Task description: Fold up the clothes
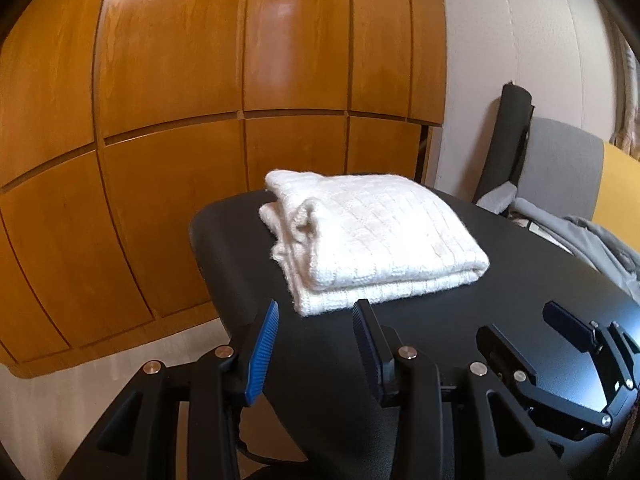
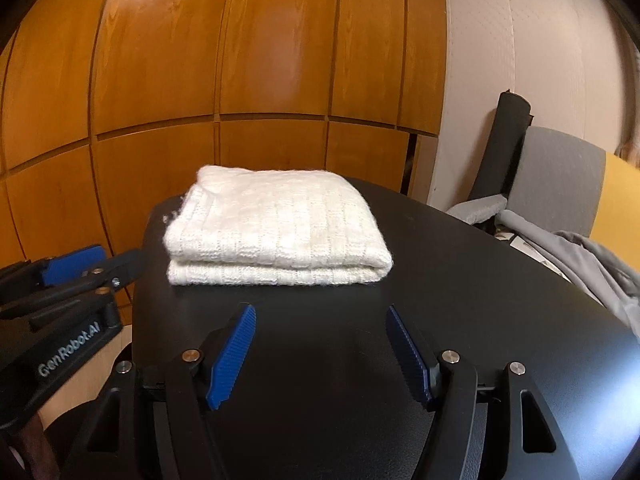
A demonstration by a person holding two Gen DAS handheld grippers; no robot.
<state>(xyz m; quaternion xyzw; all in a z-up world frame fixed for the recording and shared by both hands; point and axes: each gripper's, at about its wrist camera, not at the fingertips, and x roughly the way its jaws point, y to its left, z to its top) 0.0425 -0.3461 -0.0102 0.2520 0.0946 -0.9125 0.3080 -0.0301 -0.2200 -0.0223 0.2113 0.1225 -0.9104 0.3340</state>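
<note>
A white knitted garment (image 1: pixel 368 240) lies folded into a thick rectangle on a black table (image 1: pixel 460 320); it also shows in the right wrist view (image 2: pixel 276 236). My left gripper (image 1: pixel 316 312) is open and empty, its blue pads (image 1: pixel 262 354) just short of the garment's near edge. My right gripper (image 2: pixel 320 316) is open and empty, hovering over the table (image 2: pixel 460 300) in front of the garment. The right gripper also shows in the left wrist view (image 1: pixel 524 328), and the left gripper in the right wrist view (image 2: pixel 92 262).
Wooden cupboard doors (image 1: pixel 200 100) stand behind the table. A grey chair (image 2: pixel 556 176) with a black rolled mat (image 2: pixel 500 148) and grey clothing (image 2: pixel 592 260) is at the right. A yellow panel (image 2: pixel 620 200) is at the far right.
</note>
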